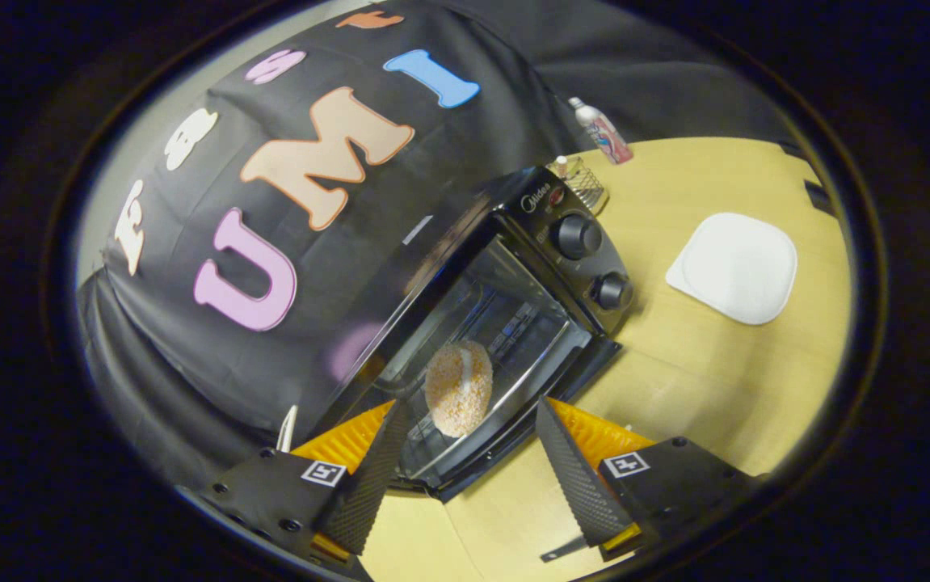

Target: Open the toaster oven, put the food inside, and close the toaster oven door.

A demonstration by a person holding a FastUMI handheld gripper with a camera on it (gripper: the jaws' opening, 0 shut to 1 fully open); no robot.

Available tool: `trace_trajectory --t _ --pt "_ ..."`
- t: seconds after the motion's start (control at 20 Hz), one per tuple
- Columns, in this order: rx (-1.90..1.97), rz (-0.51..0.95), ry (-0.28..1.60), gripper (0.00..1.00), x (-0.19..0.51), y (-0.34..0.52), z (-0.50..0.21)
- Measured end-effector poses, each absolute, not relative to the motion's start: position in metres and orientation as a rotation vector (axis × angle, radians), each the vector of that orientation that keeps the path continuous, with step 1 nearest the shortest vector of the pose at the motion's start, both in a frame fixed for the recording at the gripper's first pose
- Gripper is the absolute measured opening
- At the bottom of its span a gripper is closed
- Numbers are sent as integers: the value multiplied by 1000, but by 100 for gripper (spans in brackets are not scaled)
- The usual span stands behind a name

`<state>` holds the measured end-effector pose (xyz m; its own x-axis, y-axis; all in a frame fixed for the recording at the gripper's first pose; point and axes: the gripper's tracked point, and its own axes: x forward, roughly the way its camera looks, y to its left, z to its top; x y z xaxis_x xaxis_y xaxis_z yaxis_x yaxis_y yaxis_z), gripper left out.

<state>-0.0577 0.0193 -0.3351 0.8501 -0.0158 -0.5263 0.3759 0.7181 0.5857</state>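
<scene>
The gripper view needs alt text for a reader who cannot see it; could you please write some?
A sugared doughnut lies inside the black toaster oven, just ahead of the open, empty tongs. Whether the oven door is open or shut cannot be told. Beyond it, a white square plate sits on the wooden table.

Wooden table [699,380]: toaster oven [513,299], white plate [733,267].

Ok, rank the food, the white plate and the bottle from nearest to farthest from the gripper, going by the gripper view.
The gripper is open, holding nothing.
1. Food: just ahead of the fingers, seen through the toaster oven door glass.
2. White plate: on the table beyond the oven's knob side.
3. Bottle: farthest, at the table's back edge.
</scene>
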Motion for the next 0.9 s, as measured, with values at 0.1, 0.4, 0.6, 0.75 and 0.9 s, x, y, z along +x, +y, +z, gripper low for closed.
trace_trajectory --t 0.1,0.4,0.6,0.75,0.9 --pt "655 -210 554 99 -75 12 -338" --pt "423 -192 667 100 -134 -15 -360" --pt "366 -167 714 100 -170 -20 -367" --pt "294 -132 760 100 -190 -20 -379" --pt "210 -100 813 100 -205 -22 -395"
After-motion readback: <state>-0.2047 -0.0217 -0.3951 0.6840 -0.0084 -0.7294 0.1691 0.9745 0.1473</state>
